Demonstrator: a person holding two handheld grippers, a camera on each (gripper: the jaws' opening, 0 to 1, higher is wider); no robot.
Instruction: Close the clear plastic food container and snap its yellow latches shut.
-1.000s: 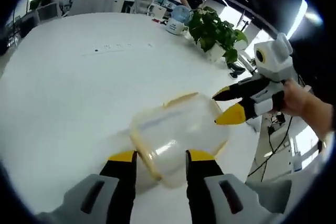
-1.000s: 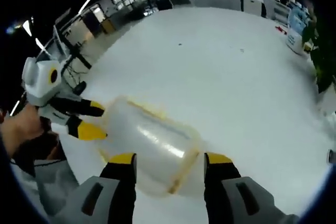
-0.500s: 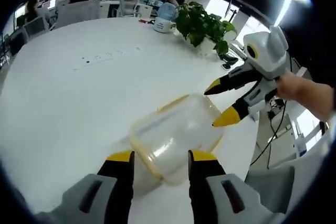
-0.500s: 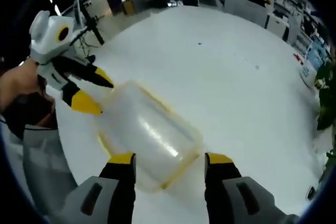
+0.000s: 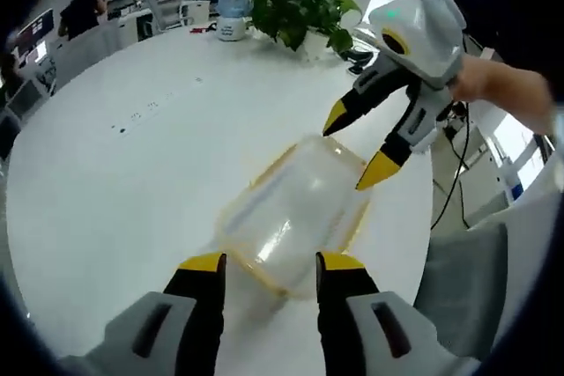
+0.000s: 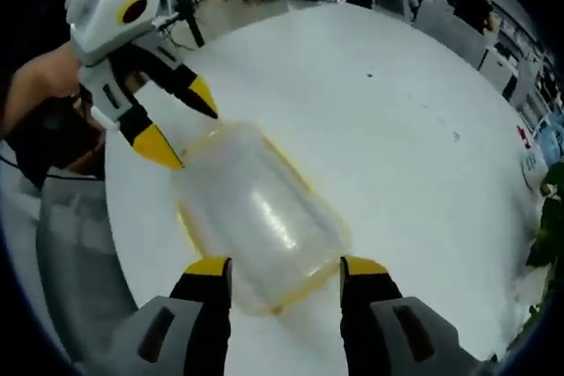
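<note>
The clear plastic container [image 5: 291,213] with a yellow rim lies on the white table [image 5: 115,191], lid on; I cannot make out how its latches stand. My left gripper [image 5: 270,263] is open, its yellow-tipped jaws flanking the container's near end. In the left gripper view the right gripper [image 5: 352,149] hangs open at the far end, one tip close to the rim. In the right gripper view the container [image 6: 256,213] reaches down between the open right gripper [image 6: 282,268], and the left gripper [image 6: 185,129] stands open at its far end, held by a hand [image 6: 40,94].
A potted plant [image 5: 300,11] and a blue-and-white jug [image 5: 231,19] stand at the table's far edge. A grey chair [image 5: 458,279] sits beyond the table's rim, and shows again as a chair [image 6: 79,253] in the right gripper view. People sit at desks in the background.
Both views have swung and tilted with the hands. Each opposite gripper now sits higher in the view, over the container's far end. The container stays on the table.
</note>
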